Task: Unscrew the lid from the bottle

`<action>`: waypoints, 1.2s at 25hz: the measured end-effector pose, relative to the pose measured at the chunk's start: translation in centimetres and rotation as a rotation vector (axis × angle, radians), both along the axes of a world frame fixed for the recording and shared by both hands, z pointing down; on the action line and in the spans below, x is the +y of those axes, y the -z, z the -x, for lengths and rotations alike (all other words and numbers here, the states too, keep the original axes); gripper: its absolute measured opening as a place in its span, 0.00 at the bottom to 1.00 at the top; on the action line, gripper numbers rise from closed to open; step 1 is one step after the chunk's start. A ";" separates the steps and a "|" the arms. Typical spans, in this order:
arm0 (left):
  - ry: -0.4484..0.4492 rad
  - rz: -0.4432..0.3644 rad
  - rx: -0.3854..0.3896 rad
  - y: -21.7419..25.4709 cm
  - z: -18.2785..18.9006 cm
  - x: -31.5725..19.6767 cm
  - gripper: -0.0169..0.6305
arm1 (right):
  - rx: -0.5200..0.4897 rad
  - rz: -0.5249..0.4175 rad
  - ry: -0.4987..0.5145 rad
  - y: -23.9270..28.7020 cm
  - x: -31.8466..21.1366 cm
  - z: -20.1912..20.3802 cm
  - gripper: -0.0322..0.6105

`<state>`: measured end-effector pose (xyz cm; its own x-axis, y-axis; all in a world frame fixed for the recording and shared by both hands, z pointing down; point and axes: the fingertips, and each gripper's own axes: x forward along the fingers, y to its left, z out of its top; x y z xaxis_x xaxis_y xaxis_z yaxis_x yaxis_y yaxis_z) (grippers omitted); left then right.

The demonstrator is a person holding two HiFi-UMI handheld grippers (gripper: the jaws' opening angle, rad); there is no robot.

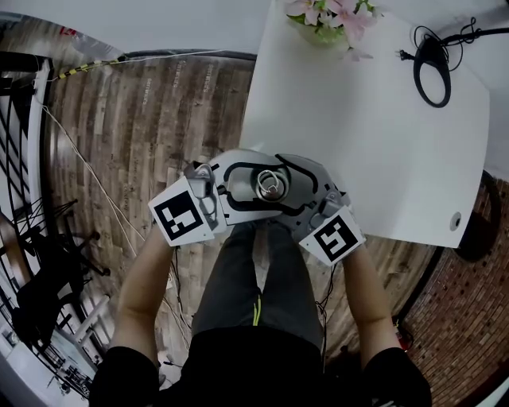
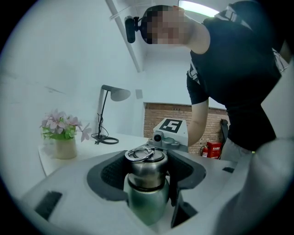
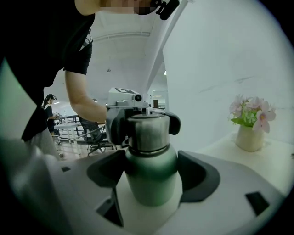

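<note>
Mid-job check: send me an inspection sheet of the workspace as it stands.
Surface: white table; work is held off it.
Job's things: green bottle, steel lid on it.
Clutter: flowers, lamp on table.
Grippers: left gripper shut on lid; right gripper shut on bottle.
Cables: lamp cord on table; wire along floor.
Surroundings: plank floor, brick wall, extinguisher.

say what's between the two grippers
The bottle. The right gripper has the green body between its fingers in the right gripper view; the left gripper has the lid in the left gripper view.
</note>
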<state>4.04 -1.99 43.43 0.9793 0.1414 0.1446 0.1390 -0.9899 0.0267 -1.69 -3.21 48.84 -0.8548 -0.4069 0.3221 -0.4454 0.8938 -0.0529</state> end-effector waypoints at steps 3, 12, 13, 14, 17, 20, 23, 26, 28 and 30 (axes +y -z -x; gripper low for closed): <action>0.052 0.002 0.000 -0.1 0.0 -0.1 0.45 | -0.007 -0.005 -0.018 0.0 0.0 0.0 0.58; 0.567 0.059 -0.009 -0.8 0.8 -1.7 0.45 | -0.032 -0.016 -0.117 0.0 -0.2 -0.3 0.58; 0.638 0.046 -0.008 -0.8 1.0 -1.9 0.45 | -0.035 -0.020 -0.128 0.0 -0.3 -0.3 0.58; 0.701 0.026 -0.002 -0.7 1.1 -2.0 0.45 | -0.037 -0.024 -0.135 0.0 -0.3 -0.2 0.58; 0.796 -0.027 0.017 -0.4 1.1 -2.3 0.44 | -0.044 -0.028 -0.146 0.0 -0.3 -0.3 0.58; 0.798 -0.032 0.020 -0.4 1.0 -2.3 0.44 | -0.045 -0.026 -0.149 0.0 -0.3 -0.2 0.58; 0.786 -0.028 0.022 -0.4 1.0 -2.3 0.44 | -0.045 -0.033 -0.150 0.1 -0.4 -0.2 0.58; 0.784 -0.023 0.020 -0.4 1.0 -2.3 0.44 | -0.049 -0.033 -0.152 0.1 -0.3 -0.2 0.58; 0.776 -0.019 0.017 -0.4 1.0 -2.3 0.44 | -0.050 -0.033 -0.152 0.1 -0.3 -0.2 0.58; 0.752 -0.012 0.018 -0.5 0.9 -2.2 0.44 | -0.051 -0.033 -0.152 0.1 -0.3 -0.2 0.58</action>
<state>3.14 -4.21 43.90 0.8132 -0.5683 0.1253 -0.5747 -0.8181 0.0194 -1.47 -3.54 48.76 -0.7971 -0.5428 0.2645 -0.5736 0.8176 -0.0504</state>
